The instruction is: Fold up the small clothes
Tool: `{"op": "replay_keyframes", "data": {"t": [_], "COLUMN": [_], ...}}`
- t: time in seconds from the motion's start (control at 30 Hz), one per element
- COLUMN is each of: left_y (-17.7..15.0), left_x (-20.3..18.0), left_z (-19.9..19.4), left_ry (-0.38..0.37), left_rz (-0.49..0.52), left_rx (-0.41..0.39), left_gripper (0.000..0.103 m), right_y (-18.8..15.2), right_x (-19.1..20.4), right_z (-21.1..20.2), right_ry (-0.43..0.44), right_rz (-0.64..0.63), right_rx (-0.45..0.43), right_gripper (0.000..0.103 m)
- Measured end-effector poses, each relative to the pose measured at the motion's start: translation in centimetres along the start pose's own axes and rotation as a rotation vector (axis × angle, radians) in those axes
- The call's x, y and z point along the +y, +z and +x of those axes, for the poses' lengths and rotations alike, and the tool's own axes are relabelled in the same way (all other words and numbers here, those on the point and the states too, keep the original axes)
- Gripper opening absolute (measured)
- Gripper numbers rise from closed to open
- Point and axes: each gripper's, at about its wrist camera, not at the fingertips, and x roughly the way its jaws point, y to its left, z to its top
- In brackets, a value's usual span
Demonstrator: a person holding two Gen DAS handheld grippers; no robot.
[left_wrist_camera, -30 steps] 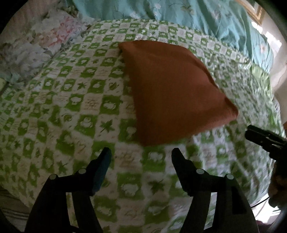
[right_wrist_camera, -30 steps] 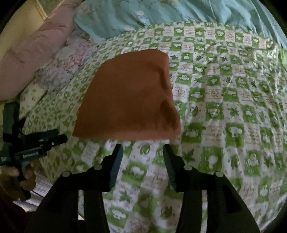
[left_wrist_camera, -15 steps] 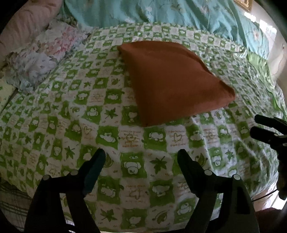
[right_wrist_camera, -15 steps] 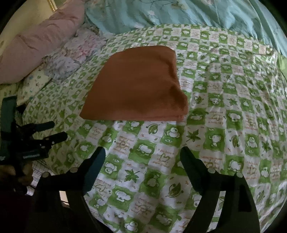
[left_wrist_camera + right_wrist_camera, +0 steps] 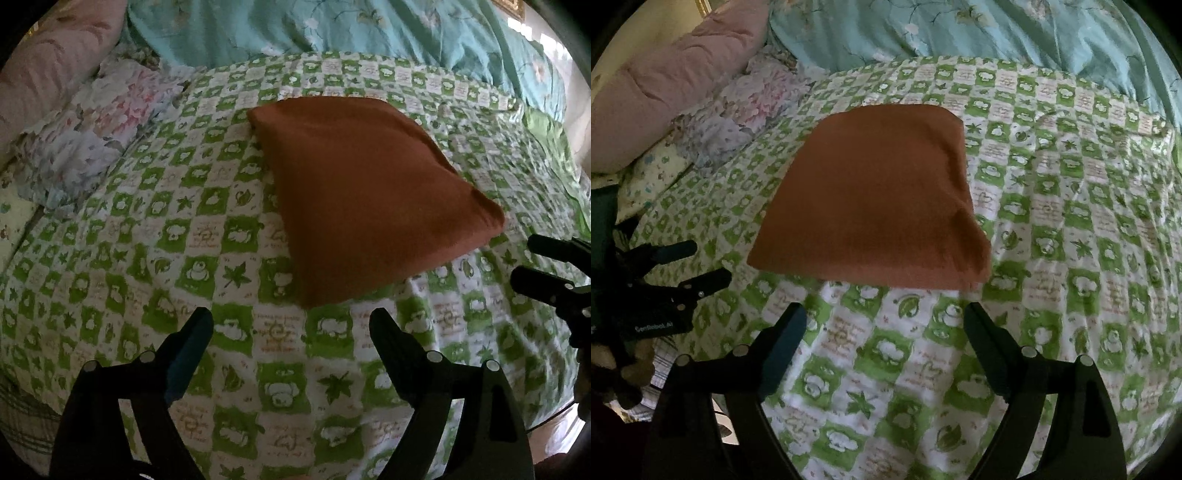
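- lying folded on the green-and-white checked bed cover [image 5: 155, 266], the rust-brown cloth [image 5: 354, 192] sits toward the middle of the bed, short of the teal quilt [image 5: 332, 29] along the far edge and well apart from the flowered bedding [image 5: 99, 133] and pink pillow [image 5: 665, 85] at the far left corner.
- left hand-held gripper [image 5: 291, 332]: jaws stand wide apart with nothing between them (they have just been opening further); only checked cover shows in the gap. the cloth's near corner lies just ahead of it and slightly to its right, not touching either finger.
- right hand-held gripper [image 5: 884, 321]: jaws likewise spread wide and empty, having just been opening too. the cloth's near edge runs across its view just beyond the fingertips, apart from them.
- the cloth reads as a rough rectangle; from the right wrist view its long axis runs away toward the far edge of the bed, its thicker rolled side on the right.
- both hand-held grippers hang over the near edge of the bed, side by side, each seeing the other at the rim of its view; neither is clearly nearer, though the right one faces the near edge squarely while the left meets a corner.
- judged from how it lies, the cloth looks already folded, so the next move may be a further fold from the near edge or none at all.
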Motion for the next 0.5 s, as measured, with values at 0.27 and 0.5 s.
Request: {"op": "replay_keyframes", "data": {"t": [0.27,0.5], "left_y": [1.5,3.0], "left_x": [-0.5,-0.5], "left_z": [0.7,1.1], "left_ry": [0.054,0.092], "left_rz": [0.014,-0.005], "left_rx": [-0.002,0.003], "left_gripper": [0.089,0.089], "right_y": [1.5,3.1], "right_x": [0.1,-0.2], "right_z": [1.5,1.9], "right_ry": [0.011,0.027], "right_rz": [-0.013,-0.010], "right_rx": [0.020,0.019], "right_gripper": [0.087,0.087]}}
